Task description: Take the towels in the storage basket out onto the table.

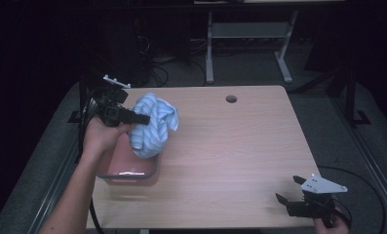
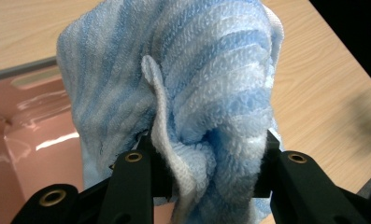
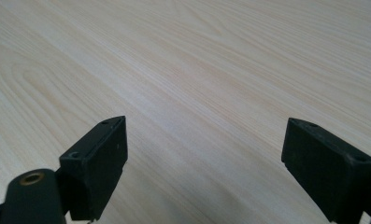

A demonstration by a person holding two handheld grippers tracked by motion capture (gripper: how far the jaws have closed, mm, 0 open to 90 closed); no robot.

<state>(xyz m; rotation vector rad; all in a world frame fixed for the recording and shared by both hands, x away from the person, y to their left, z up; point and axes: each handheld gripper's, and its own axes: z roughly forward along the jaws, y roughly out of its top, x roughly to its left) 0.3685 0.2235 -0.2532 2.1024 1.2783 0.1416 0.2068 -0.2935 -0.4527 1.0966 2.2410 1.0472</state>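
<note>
A blue and white striped towel (image 1: 153,124) hangs bunched above the pink tub (image 1: 127,169) at the table's left side. My left gripper (image 1: 141,119) is shut on the towel, and in the left gripper view its folds (image 2: 206,93) are pinched between the two black jaws. The towel's lower end dips toward the tub's inside (image 2: 29,135). My right gripper (image 1: 289,189) rests near the table's front right corner, open, with bare wood (image 3: 206,140) between its jaws.
The wooden table (image 1: 230,146) has a round cable hole (image 1: 231,99) near its far edge. Behind it stands a grey desk frame (image 1: 249,44) on the floor, with cables (image 1: 157,68) to its left.
</note>
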